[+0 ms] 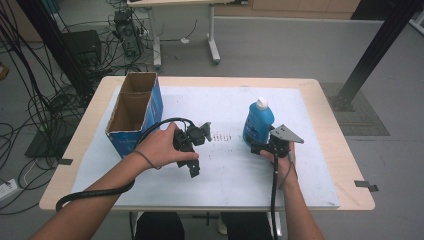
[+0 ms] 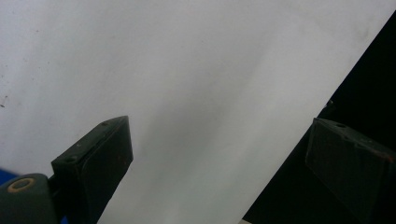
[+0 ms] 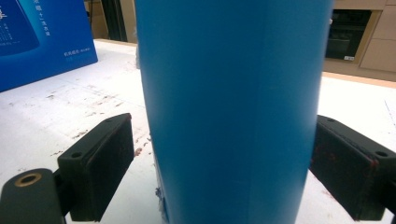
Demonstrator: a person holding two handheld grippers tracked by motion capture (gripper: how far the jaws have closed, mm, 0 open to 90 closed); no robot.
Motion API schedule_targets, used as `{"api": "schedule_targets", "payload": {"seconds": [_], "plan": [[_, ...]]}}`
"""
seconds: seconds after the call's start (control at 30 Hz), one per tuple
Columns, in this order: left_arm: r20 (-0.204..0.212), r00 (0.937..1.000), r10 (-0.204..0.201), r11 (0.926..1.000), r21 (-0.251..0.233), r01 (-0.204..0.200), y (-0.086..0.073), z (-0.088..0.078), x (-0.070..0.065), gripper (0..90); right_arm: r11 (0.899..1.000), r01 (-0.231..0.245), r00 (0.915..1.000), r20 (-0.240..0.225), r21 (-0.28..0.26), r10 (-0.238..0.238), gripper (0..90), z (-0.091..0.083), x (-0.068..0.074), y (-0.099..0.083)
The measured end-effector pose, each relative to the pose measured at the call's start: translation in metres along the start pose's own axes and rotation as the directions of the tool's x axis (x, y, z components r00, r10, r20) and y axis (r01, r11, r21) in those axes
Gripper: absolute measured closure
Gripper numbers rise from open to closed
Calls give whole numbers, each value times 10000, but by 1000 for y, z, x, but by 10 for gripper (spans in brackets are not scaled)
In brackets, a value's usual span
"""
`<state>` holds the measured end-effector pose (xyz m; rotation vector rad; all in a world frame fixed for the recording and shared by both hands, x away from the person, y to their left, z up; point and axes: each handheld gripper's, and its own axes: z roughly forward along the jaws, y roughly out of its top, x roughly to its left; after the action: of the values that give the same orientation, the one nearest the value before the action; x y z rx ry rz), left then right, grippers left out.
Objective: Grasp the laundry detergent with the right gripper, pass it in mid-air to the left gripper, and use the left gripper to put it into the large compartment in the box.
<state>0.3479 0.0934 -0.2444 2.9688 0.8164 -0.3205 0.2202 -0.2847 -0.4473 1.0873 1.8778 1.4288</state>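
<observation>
High view: blue bottle (image 1: 258,121) with white cap upright on white sheet (image 1: 230,100) covering bench (image 1: 330,115), right claw (image 1: 261,148) at its base, left claw (image 1: 194,167) well apart near open cardboard box (image 1: 135,107). Right gripper view, not evident from above: bottle (image 3: 233,112) between the spread jaws, right jaw touching or nearly touching its side, left jaw short of it, not pinching. Left gripper view: left claw (image 2: 219,158) spread wide, nothing between, white sheet (image 2: 187,70) beneath.
</observation>
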Motion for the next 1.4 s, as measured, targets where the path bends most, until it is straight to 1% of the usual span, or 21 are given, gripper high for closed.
{"api": "schedule_targets", "payload": {"seconds": [0.1, 0.3, 0.53, 0.77, 1.0, 1.03, 1.13, 1.2, 1.4], "plan": [[-29, 10000, 80, 10000, 0, -80, 0, 0, 0, 77, 10000, 28, 10000, 16, -30, -28, 116, 1, 1, -1], [-50, 10000, 87, 10000, 1, -87, 0, -1, 0, 77, 10000, -36, 10000, -9, -21, 36, 132, 2, 1, -1], [-21, 10000, -4, 10000, 6, 4, 0, 0, -1, 78, 9999, -91, 10000, -33, -45, 91, 163, 3, 0, -2], [-43, 10000, 76, 10000, 7, -76, 1, 0, -1, 78, 10000, -69, 9999, -78, -13, 69, 184, 4, 0, -2], [-56, 10000, 59, 10000, 22, -59, 1, 0, -1, 78, 9999, -113, 9999, -103, -20, 112, 188, 4, -1, -3], [-42, 10000, 6, 10000, 21, -6, 1, 0, -1, 78, 9999, -129, 9999, -114, 0, 129, 189, 4, -1, -2], [-60, 9999, 95, 9999, 42, -95, 2, 1, -1, 78, 9999, -137, 9998, -114, -11, 137, 189, 4, -1, -3], [-43, 10000, 44, 10000, 46, -43, 1, 1, -1, 78, 9999, -138, 9998, -115, -24, 138, 188, 4, -1, -3], [-39, 10000, 58, 10000, 42, -57, 1, 1, -1, 78, 9999, -142, 9998, -101, -2, 142, 188, 4, -1, -2]]}}
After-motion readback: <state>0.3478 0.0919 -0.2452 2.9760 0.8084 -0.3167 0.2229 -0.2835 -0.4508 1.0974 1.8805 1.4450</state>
